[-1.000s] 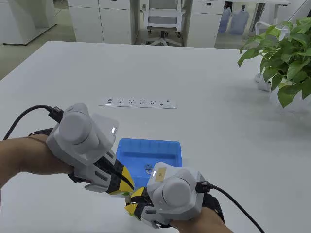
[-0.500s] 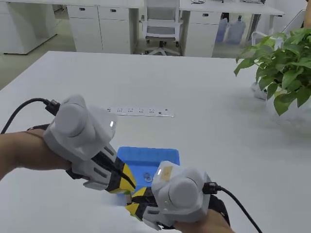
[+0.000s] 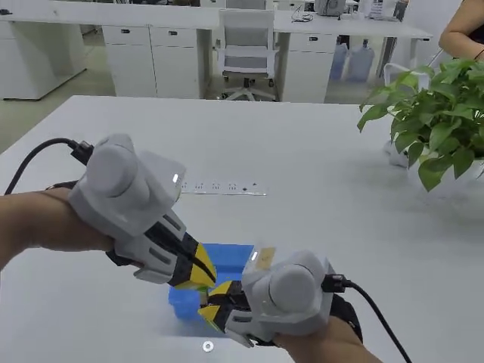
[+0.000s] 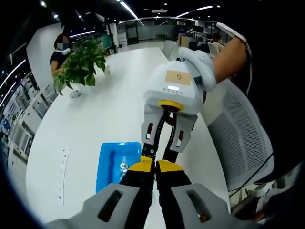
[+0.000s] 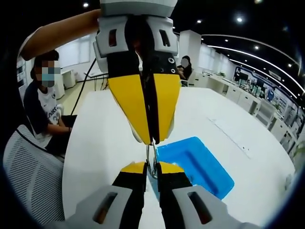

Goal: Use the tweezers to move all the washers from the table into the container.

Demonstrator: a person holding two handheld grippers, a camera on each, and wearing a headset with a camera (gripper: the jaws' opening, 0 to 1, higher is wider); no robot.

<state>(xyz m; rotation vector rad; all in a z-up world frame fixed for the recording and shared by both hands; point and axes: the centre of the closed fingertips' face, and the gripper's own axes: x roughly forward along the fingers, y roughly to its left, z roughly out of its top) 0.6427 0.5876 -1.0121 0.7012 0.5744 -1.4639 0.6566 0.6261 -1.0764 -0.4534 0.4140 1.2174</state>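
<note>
Pinching the tweezers (image 5: pixel 151 160) end to end in the fully closed left gripper (image 3: pixel 200 272) and right gripper (image 3: pixel 211 304), over the near edge of the blue container (image 3: pixel 231 257), with one washer (image 3: pixel 208 346) on the desk (image 3: pixel 325 189) near its front edge.

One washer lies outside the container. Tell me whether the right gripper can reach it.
Probably yes: the washer lies on bare table beside the right gripper, though the left gripper also pinches the tweezers.

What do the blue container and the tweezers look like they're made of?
The blue container is likely plastic: smooth, evenly coloured, with rounded moulded corners. The tweezers are probably bare metal: thin silvery prongs with a slight sheen, though they are too small to be sure.
</note>
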